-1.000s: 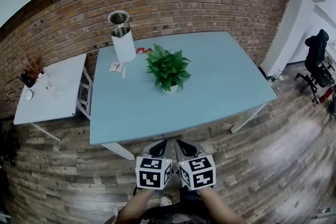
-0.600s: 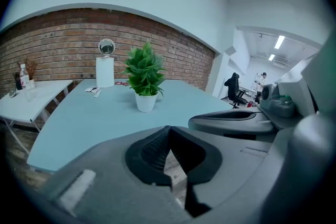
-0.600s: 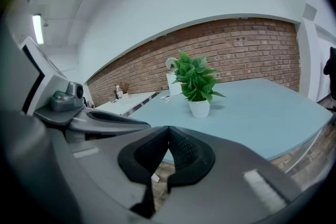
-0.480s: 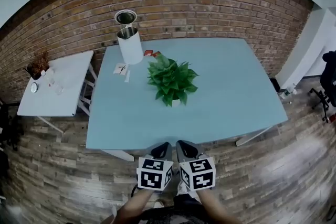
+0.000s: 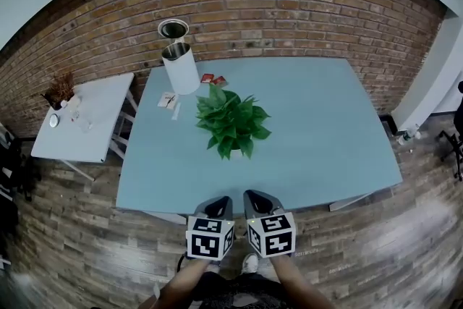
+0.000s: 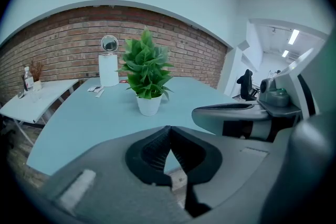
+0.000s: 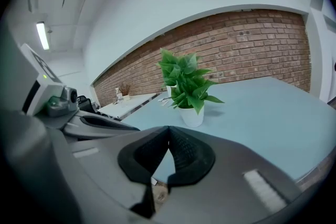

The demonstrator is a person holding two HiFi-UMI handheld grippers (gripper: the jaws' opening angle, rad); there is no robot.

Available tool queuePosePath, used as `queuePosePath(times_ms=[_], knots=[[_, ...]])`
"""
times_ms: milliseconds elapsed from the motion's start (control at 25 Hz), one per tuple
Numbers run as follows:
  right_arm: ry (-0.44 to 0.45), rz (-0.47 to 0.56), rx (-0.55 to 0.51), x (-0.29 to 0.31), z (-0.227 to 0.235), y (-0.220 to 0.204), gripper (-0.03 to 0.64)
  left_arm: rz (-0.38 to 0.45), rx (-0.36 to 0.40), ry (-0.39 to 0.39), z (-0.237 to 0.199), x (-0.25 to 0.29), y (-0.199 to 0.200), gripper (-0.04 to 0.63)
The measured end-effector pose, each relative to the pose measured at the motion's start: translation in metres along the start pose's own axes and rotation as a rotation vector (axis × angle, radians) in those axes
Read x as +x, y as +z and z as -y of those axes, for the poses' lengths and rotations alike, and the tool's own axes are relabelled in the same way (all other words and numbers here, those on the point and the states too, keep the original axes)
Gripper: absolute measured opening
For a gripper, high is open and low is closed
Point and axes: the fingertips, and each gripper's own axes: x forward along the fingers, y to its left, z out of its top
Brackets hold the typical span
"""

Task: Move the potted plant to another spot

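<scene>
A leafy green potted plant (image 5: 230,123) in a small white pot (image 5: 235,153) stands upright near the middle of the light blue table (image 5: 325,134). Both grippers hang side by side at the table's near edge, well short of the plant. My left gripper (image 5: 217,208) has its jaws shut together with nothing in them, and my right gripper (image 5: 259,202) is shut and empty too. In the left gripper view the plant (image 6: 147,68) stands ahead beyond the shut left gripper (image 6: 169,128). In the right gripper view the plant (image 7: 186,84) stands ahead beyond the shut right gripper (image 7: 169,129).
A tall white cylinder container (image 5: 181,69) stands at the table's far left corner, with a metal bin (image 5: 172,29) behind it by the brick wall. Small cards (image 5: 168,99) and a red item (image 5: 212,79) lie near it. A white side table (image 5: 87,116) stands to the left.
Both grippers have come forward together to the table's near edge, and the table and plant now sit closer and more centred in the head view. The plant has not moved.
</scene>
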Motion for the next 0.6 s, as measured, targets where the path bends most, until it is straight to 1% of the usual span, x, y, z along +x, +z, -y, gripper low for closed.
queuePosePath(times_ms=[160, 240, 400, 480, 600], knots=[[0.004, 0.017, -0.006, 0.01, 0.006, 0.006, 0.006, -0.006, -0.012, 0.016, -0.005, 0.005, -0.001, -0.002], [-0.003, 0.02, -0.005, 0.017, 0.01, 0.009, 0.016, -0.003, -0.025, 0.02, -0.012, 0.008, 0.001, -0.002], [-0.033, 0.013, -0.011, 0.032, 0.019, 0.013, 0.043, -0.001, -0.042, 0.017, -0.026, 0.019, 0.007, -0.002], [-0.054, 0.009, -0.015, 0.041, 0.026, 0.016, 0.05, 0.008, -0.039, 0.007, -0.033, 0.026, 0.014, -0.002], [-0.085, 0.001, -0.034, 0.057, 0.033, 0.023, 0.083, 0.021, -0.031, 0.0, -0.047, 0.036, 0.025, -0.002]])
